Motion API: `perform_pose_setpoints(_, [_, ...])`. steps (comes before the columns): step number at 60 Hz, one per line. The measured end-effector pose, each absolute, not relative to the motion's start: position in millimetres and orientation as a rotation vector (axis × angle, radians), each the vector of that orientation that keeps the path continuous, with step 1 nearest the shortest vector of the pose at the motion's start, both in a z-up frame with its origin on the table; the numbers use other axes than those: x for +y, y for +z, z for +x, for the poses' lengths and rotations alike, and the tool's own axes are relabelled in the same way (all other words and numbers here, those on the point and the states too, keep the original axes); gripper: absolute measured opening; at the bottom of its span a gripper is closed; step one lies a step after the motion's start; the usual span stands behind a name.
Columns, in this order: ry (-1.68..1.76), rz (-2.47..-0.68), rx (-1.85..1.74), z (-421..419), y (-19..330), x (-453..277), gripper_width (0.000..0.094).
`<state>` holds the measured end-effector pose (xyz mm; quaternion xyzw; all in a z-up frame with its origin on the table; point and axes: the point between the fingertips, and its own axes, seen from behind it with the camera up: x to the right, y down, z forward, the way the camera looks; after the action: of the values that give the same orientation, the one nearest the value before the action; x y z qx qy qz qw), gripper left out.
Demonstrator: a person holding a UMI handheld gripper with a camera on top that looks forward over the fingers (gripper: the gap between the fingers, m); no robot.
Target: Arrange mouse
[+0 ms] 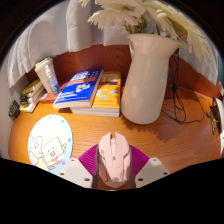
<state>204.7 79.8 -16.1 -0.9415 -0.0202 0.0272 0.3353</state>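
pink mouse (114, 158) between the gripper (114, 172) pads, apparently pinched at both flanks, low over the wooden counter (170, 140) near the round coaster (50, 140). probably light, rigid, smooth-shelled and slippery; best gripped at mid-body sides.

The claw (114, 172) points level ahead; both fingers (84, 176) press a held object's sides.

Pink mouse (114, 158), white vase (148, 76), blue and orange books (92, 91).
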Motion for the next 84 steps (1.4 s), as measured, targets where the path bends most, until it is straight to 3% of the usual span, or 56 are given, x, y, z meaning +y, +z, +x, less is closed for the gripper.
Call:
perform_pose_setpoints(8, [0.102, -2.41, -0.015, 193, 29, 86, 0.0428])
perform_pose_setpoints(26, [0.071, -2.119, 0.034, 137, 216, 117, 0.043])
perform_pose_setpoints(34, [0.077, -2.078, 0.03, 84, 246, 121, 0.0434])
perform_pose_setpoints(41, [0.059, -2.124, 0.015, 37, 212, 119, 0.0432])
perform_pose_setpoints(53, [0.011, -2.347, 0.006, -4, 68, 100, 0.0428])
perform_pose_setpoints(54, [0.009, -2.361, 0.006, -5, 58, 98, 0.0388])
perform_pose_setpoints(55, [0.007, -2.376, 0.007, -6, 48, 96, 0.0428])
perform_pose_setpoints(62, [-0.008, -2.436, 0.023, -6, 1, 85, 0.0424])
perform_pose_setpoints(70, [-0.014, -2.442, 0.047, -3, -14, 79, 0.0437])
perform_pose_setpoints(81, [-0.025, -2.432, 0.067, -1, -14, 79, 0.0589])
perform_pose_setpoints(82, [-0.038, -2.436, 0.07, 0, -13, 77, 0.068])
perform_pose_setpoints(84, [-0.058, -2.443, 0.069, 1, -9, 74, 0.0734])
